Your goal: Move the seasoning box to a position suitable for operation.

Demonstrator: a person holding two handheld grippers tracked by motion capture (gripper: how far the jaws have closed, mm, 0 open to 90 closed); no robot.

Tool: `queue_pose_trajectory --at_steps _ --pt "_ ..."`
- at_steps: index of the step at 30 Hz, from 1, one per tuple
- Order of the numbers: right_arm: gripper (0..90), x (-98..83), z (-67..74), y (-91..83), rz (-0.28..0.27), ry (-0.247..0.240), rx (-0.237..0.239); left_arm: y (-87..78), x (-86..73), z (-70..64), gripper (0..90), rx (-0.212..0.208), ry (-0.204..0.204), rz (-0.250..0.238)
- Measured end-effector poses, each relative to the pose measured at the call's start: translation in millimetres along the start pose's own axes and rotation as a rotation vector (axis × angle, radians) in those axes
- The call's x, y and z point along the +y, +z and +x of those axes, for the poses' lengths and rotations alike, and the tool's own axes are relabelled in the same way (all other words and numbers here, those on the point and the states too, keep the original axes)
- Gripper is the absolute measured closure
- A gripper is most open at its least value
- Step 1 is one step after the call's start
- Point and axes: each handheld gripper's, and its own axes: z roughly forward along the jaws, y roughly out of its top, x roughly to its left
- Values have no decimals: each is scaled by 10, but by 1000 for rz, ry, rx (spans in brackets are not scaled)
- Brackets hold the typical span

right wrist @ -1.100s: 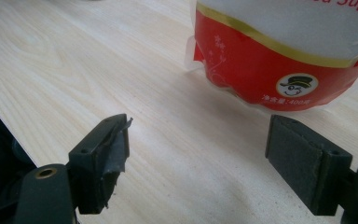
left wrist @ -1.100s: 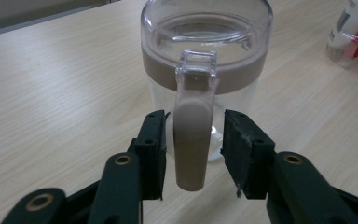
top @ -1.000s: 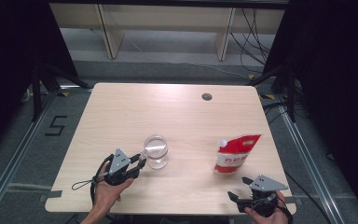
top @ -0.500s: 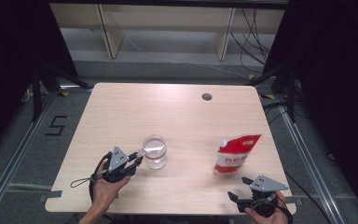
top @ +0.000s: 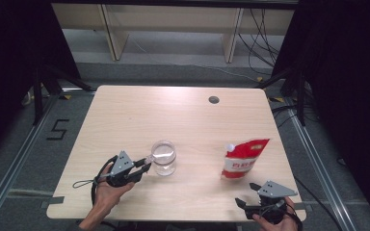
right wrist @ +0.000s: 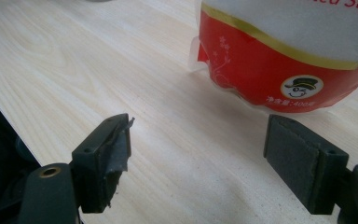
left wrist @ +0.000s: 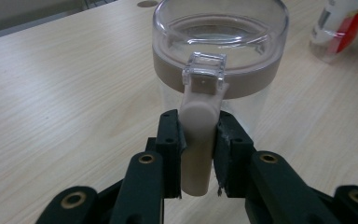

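A clear plastic jar (top: 164, 157) stands upright on the wooden tabletop (top: 173, 115), a little left of the middle and nearer the front edge than the back. It has a beige band below its rim, a clear lid on top and a beige latch handle (left wrist: 198, 140) hanging down its side from a clear hinge. Through the wall it looks empty, though glare makes this hard to judge. The left gripper (top: 144, 165) has just been closing its jaws, and in the left gripper view the two black pads press on either side of that latch handle.

A red-and-white spouted pouch (top: 242, 158) stands near the front right corner, its white cap at the upper left. In the right gripper view the pouch carries a gold stripe, a small cartoon face in a top hat, the letters "Sug" at its top edge and a line of small print with "400" in it; the rest is too small to read.

The right gripper (top: 247, 195) rests at the front edge, just in front of the pouch, jaws wide and holding nothing.

The tabletop is pale wood grain with a round cable hole (top: 214, 99) near the back edge. Beyond it stand light wooden shelf frames (top: 173, 24), loose cables on a grey floor, black curtains at both sides, and a "5" marked on the floor (top: 58, 129) to the left.
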Motion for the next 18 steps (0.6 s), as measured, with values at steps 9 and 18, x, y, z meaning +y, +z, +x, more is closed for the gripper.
queue_pose_trajectory --at_steps 9,18 --pt "239 -2 -5 -1 0 -3 2 8 3 -100 732 -82 23 -15" --pt "240 -3 -2 -1 2 -1 4 13 -3 -242 731 -188 47 -23"
